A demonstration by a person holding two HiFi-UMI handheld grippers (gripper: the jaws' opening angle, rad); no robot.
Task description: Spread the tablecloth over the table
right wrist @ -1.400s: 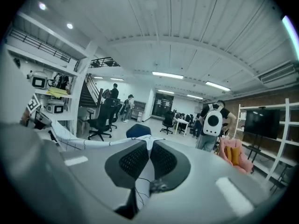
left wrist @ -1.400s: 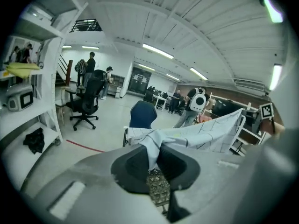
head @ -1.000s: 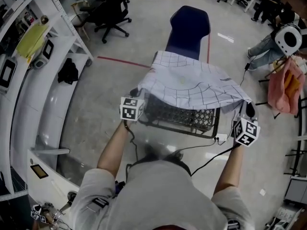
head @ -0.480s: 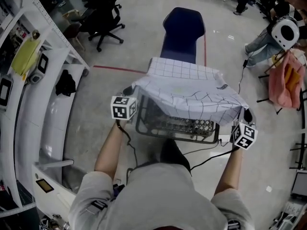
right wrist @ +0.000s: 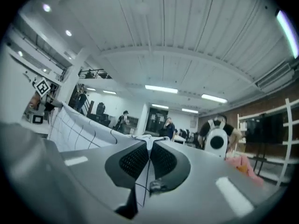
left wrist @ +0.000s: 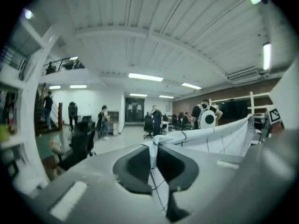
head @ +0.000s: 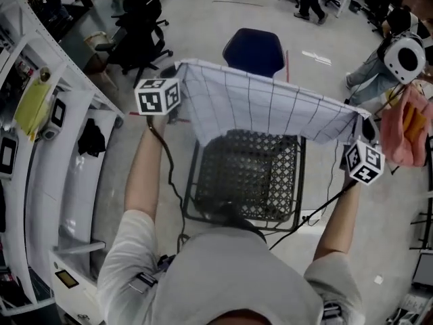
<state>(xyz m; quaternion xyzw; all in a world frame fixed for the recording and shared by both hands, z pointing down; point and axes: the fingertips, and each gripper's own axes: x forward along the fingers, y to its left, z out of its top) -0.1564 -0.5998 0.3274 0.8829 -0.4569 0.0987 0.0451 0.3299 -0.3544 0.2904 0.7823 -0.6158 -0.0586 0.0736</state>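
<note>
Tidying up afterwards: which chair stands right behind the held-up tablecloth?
The dark blue chair, just past the tablecloth; the black office chairs stand farther off.

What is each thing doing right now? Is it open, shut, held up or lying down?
tablecloth: held up, stretched between both grippers.
left gripper: shut on one tablecloth corner.
right gripper: shut on the other corner.
table: mesh top bare, not yet covered.
blue chair: empty, beyond the table.

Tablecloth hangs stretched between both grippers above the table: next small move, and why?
Probably carry the tablecloth forward so its free edge lands beyond the table: left gripper and right gripper each clamp a corner, and its mesh top lies bare.
</note>
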